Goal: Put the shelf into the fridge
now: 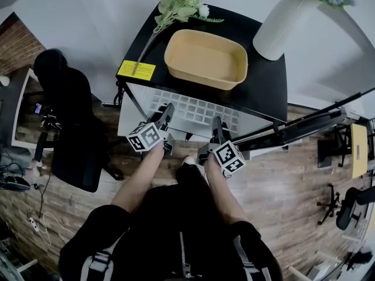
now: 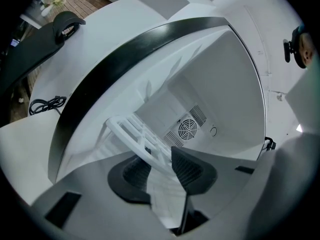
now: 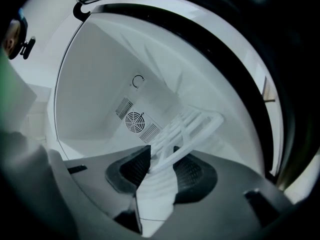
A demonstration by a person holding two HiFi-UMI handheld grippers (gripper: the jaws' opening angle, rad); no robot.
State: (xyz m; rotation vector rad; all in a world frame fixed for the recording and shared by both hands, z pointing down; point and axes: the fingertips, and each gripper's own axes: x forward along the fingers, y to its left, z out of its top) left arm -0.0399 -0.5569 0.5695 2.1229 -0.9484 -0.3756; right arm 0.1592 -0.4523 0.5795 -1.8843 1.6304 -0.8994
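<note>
Left gripper [image 2: 157,159]: jaws closed on the near rail of the shelf [image 2: 130,131], at the left of the fridge [image 1: 263,81] mouth. Right gripper [image 3: 161,164]: jaws likewise clamped on the same near rail, at the right of the fridge mouth. The two grips sit apart along one edge, probably so the panel stays level and cannot swing as it is fed in. Item carried: white slatted shelf, flat face roughly level, part of it still in front of the fridge and under the overhang of the fridge's black top, its far part already within the white cavity. Orientation: the far edge leads into the fridge toward the round fan grille [image 2: 187,129] on the rear wall. The long axis appears to run across the fridge opening, side to side, with the slats running front to back. On top of the fridge: tan tray [image 1: 206,58], sprig of artificial flowers [image 1: 179,4], yellow label [image 1: 136,70], none touching the shelf.
</note>
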